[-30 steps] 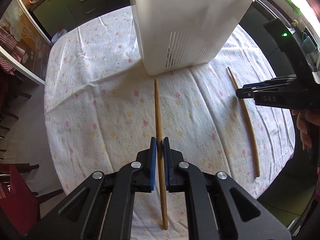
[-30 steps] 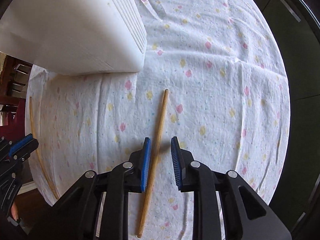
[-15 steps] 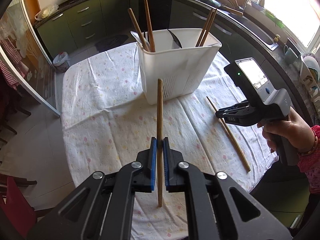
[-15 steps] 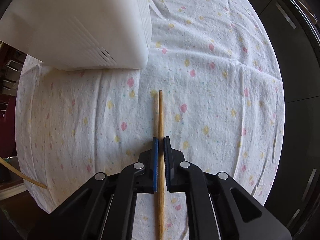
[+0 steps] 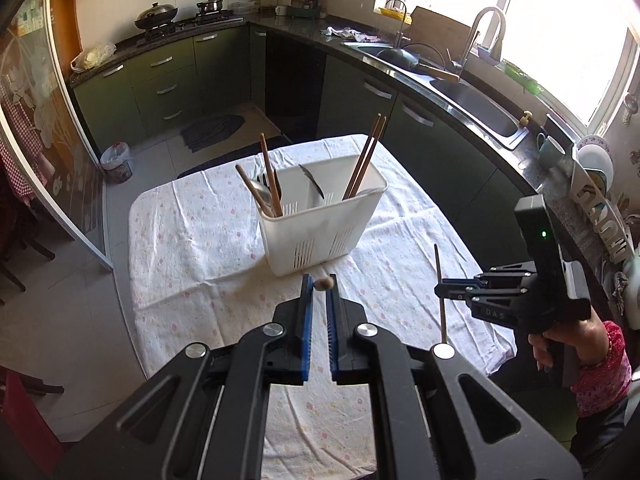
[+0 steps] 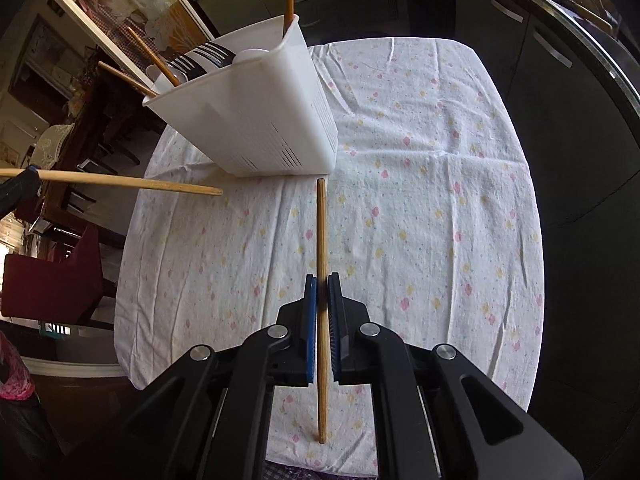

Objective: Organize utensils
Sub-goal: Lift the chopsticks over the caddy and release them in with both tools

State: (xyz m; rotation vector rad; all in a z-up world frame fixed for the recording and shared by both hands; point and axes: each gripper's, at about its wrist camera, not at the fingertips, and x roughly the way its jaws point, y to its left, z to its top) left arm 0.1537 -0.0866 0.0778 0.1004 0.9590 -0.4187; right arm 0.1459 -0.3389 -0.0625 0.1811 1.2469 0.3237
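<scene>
My left gripper (image 5: 319,286) is shut on a wooden chopstick (image 5: 323,283), which I see end-on between the blue pads, lifted above the cloth. In the right wrist view that chopstick (image 6: 120,182) sticks out level from the left gripper (image 6: 24,178) at the left edge. My right gripper (image 6: 322,280) is shut on a second chopstick (image 6: 321,232), held clear of the table. From the left wrist view this right gripper (image 5: 440,290) grips its chopstick (image 5: 438,268) upright. The white slotted caddy (image 5: 320,220) stands just beyond both grippers and holds chopsticks, a spoon and a fork.
A flowered cloth covers the table (image 5: 192,248). A person's hand (image 5: 568,344) holds the right tool. Dark kitchen cabinets and a sink (image 5: 472,100) curve round the back and right. A red chair (image 6: 52,280) stands off the table's left side.
The right jaws closed on the chopstick that lay on the cloth and lifted it. The left gripper rose with its chopstick and tipped up, so the caddy now appears farther and smaller.
</scene>
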